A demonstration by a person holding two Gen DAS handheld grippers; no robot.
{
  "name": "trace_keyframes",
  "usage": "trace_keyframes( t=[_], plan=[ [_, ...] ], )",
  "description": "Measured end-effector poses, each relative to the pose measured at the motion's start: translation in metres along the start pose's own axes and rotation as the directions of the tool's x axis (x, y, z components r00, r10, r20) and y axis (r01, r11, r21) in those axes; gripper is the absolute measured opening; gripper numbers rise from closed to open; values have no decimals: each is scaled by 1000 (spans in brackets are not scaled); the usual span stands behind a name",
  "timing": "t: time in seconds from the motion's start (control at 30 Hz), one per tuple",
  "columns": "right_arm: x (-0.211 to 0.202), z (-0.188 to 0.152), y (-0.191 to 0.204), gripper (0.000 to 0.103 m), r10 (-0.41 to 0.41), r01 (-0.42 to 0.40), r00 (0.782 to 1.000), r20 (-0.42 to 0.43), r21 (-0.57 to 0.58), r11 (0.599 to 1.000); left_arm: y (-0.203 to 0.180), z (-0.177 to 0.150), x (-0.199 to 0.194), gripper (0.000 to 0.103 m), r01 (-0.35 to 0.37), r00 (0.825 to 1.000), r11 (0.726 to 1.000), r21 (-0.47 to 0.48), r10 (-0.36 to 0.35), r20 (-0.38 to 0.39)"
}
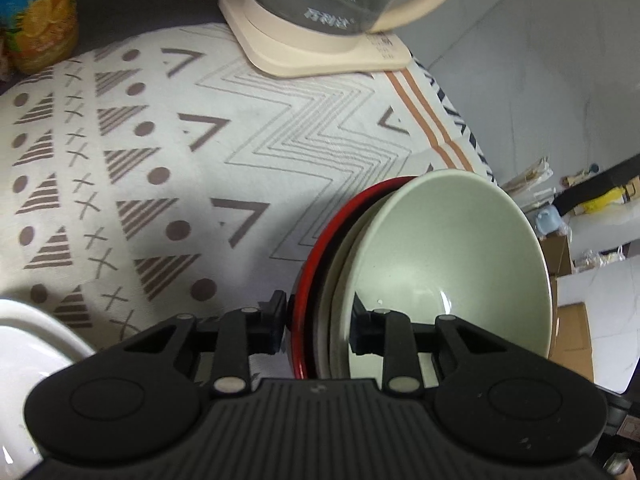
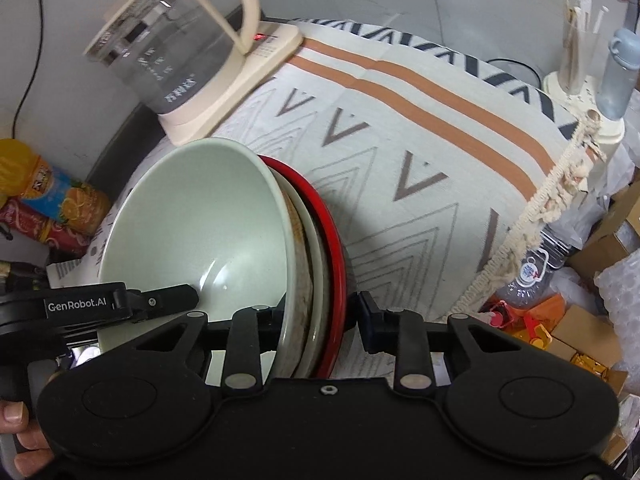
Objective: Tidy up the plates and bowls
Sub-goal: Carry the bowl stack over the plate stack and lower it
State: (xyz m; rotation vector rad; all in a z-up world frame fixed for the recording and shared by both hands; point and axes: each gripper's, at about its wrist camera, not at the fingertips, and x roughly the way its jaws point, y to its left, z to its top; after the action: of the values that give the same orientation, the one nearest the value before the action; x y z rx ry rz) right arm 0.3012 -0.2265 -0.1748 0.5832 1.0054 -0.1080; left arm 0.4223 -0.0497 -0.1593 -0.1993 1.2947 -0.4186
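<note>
On the far left, in the left wrist view, a white glazed dish (image 1: 28, 336) is lying at the frame's corner, and an orange-juice bottle with a blue label (image 1: 38, 16) is standing at the table's back edge.

Next rightward, the left gripper (image 1: 318, 330) is clenching the nested stack: one finger is pressing the outside of the red-rimmed plate (image 1: 320, 264), the other is sitting inside the pale green ceramic bowl (image 1: 452, 248). A cream plate is sandwiched between them, its edge only partly showing.

The stack is standing on edge rather than lying flat, its rims running away from both sets of tongs, bowl hollow facing the left gripper's right. It appears lifted off the patterned white tablecloth (image 1: 200, 140), though contact beneath is hidden.

In the right wrist view, the right gripper (image 2: 318, 320) is also grasping the same stack from the opposite side, one finger inside the bowl (image 2: 200, 232), the other against the red plate (image 2: 336, 248). The left gripper's finger (image 2: 168, 300) is reaching into the bowl there too. Both hands are equally close, so I judge that the coming move depends on tipping the stack flat together.

Further back, a glass kettle with a cream handle (image 2: 172, 52) is sitting on its cream base. To the right, the cloth's fringe is hanging over the table edge, and beyond it, cardboard boxes (image 2: 592, 328) and a plastic water bottle (image 2: 528, 280) are crowding the floor.
</note>
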Motion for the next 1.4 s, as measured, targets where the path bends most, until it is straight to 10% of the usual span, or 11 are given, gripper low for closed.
trace_keyframes(
  t=[0.7, 1.4],
  plan=[
    [-19, 12, 73, 30, 124, -124, 992, -11, -222, 967, 48, -16, -83, 29, -24, 984, 978, -206, 59, 167],
    [-15, -14, 171, 30, 255, -283, 959, -123, -413, 866, 118, -76, -164, 29, -71, 938, 898, -433, 208, 278]
  ],
)
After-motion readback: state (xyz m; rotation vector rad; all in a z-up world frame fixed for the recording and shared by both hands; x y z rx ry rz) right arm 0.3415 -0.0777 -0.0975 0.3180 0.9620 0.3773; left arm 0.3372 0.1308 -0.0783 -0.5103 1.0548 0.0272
